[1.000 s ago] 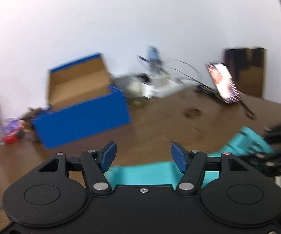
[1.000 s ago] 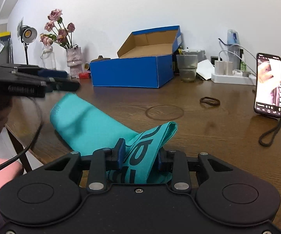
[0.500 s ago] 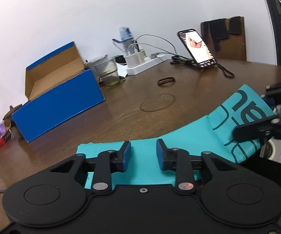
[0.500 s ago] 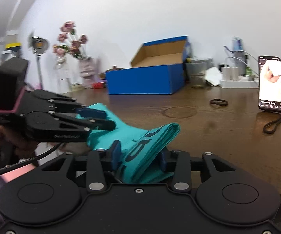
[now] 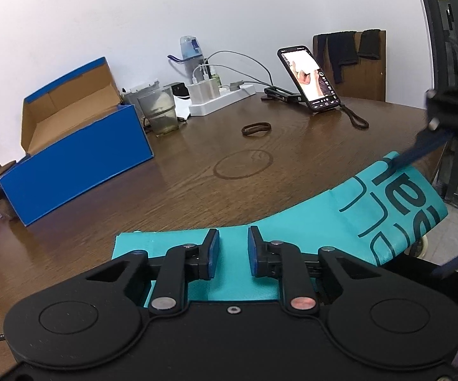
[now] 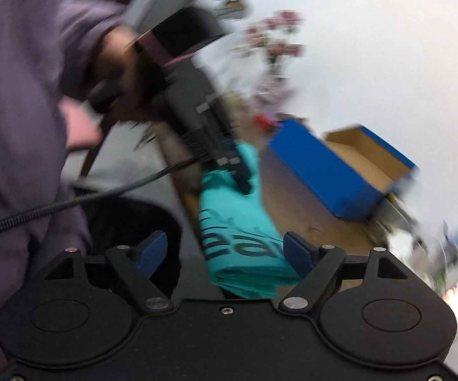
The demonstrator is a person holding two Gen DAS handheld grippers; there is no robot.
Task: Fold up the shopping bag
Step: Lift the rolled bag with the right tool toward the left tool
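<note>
Since the teal shopping bag [image 5: 292,231] is limp, light cloth lying folded along the table's [image 5: 197,171] near edge, I favour pinching its layered ends; left gripper [image 5: 232,250] nearly closed around it, right gripper [image 6: 225,250] wide open.

Bag: you see a teal shopping bag [image 5: 308,222] with dark lettering, folded into a long flat band of several layers.
Pose: it lies lengthwise along the near edge of the wooden table [image 5: 197,174].
Left end: flat on the tabletop, its corner squared off.
Right end: the lettered part [image 6: 241,244] reaches past the table's edge and hangs free.
Layers: you see stacked folded edges at the end in the right wrist view.
</note>
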